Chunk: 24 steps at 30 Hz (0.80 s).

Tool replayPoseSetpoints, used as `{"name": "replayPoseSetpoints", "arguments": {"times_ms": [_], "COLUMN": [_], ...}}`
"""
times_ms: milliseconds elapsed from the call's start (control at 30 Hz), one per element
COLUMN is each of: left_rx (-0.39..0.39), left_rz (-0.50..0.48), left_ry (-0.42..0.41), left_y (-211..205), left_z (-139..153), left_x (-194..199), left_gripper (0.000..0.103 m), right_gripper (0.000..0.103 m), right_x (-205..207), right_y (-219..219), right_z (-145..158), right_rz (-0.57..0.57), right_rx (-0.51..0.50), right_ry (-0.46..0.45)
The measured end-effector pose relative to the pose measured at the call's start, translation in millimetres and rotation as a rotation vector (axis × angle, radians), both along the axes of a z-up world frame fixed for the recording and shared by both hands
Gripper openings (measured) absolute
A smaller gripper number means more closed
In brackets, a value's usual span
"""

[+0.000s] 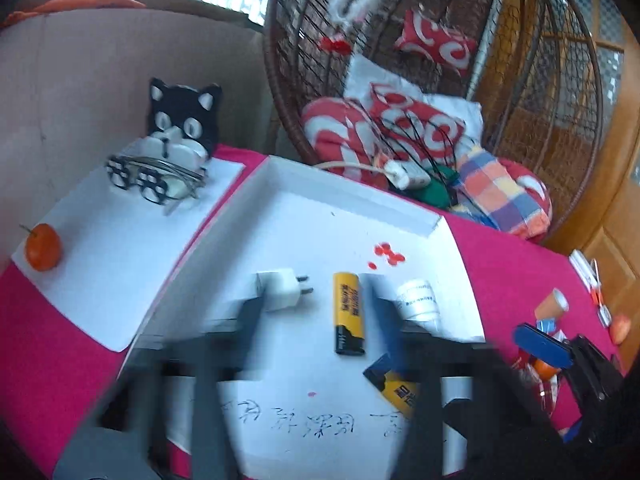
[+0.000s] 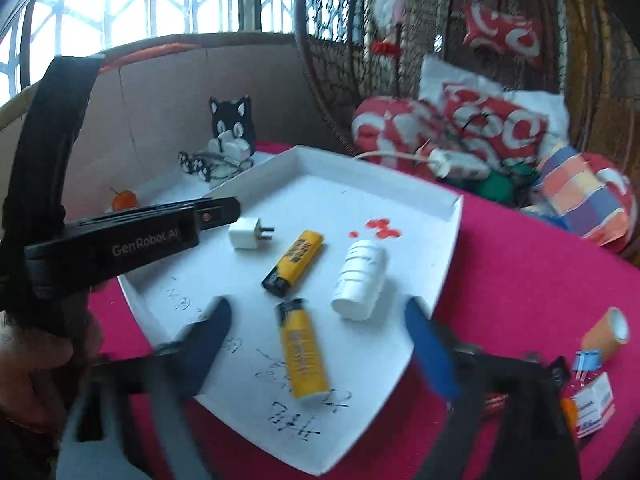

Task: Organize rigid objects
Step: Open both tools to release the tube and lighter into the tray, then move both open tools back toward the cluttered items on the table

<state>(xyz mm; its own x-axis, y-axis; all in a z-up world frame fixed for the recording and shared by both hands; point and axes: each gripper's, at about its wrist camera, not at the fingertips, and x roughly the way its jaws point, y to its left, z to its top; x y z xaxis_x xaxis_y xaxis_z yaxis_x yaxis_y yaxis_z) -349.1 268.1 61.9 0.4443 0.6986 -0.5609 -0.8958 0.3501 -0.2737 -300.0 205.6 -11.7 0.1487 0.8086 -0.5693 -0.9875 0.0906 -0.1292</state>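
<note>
A shallow white tray [image 1: 352, 184] [image 2: 376, 168] lies on the pink cloth. In it are a white plug adapter [image 1: 280, 288] [image 2: 248, 232], two yellow lighters [image 1: 349, 312] [image 2: 294, 262], the second lighter [image 1: 394, 384] [image 2: 304, 354] nearer, and a white bottle [image 1: 418, 300] [image 2: 362, 278] on its side. My left gripper [image 1: 316, 300] is open and empty over the tray, its fingers either side of the far lighter. My right gripper [image 2: 320, 316] is open and empty above the near lighter. The left gripper's body shows in the right wrist view [image 2: 132, 236].
A cat-shaped holder [image 1: 180, 120] with glasses [image 1: 152, 176] and an orange fruit [image 1: 42, 252] sit on white paper at left. An orange tube [image 2: 606, 332], small boxes [image 2: 592, 404] and clips lie on the cloth at right. A wicker hanging chair with cushions [image 1: 400, 128] stands behind.
</note>
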Motion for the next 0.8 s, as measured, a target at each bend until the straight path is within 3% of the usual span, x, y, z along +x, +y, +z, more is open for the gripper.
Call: {"name": "replayPoseSetpoints", "arguments": {"times_ms": [33,133,333,800], "left_rx": [0.015,0.064,0.138,0.227], "left_rz": [0.022,0.071,0.11,0.059], "left_ry": [-0.011,-0.073,-0.097,-0.121], "left_y": [-3,-19,-32,-65], "left_z": [2,12,35,73], "left_x": [-3,-17,-28,-16], "left_gripper": [0.103,0.103,0.103,0.103], "right_gripper": [0.093,0.103,0.103,0.103], "right_x": [0,0,3,31], "right_y": [-2,-7,-13,-39], "right_z": [2,5,9,30], "right_rz": [0.002,-0.009,-0.022,-0.098], "right_rx": [0.011,0.039,0.056,0.133], "right_ry": [-0.003,-0.016,0.011,0.072]}}
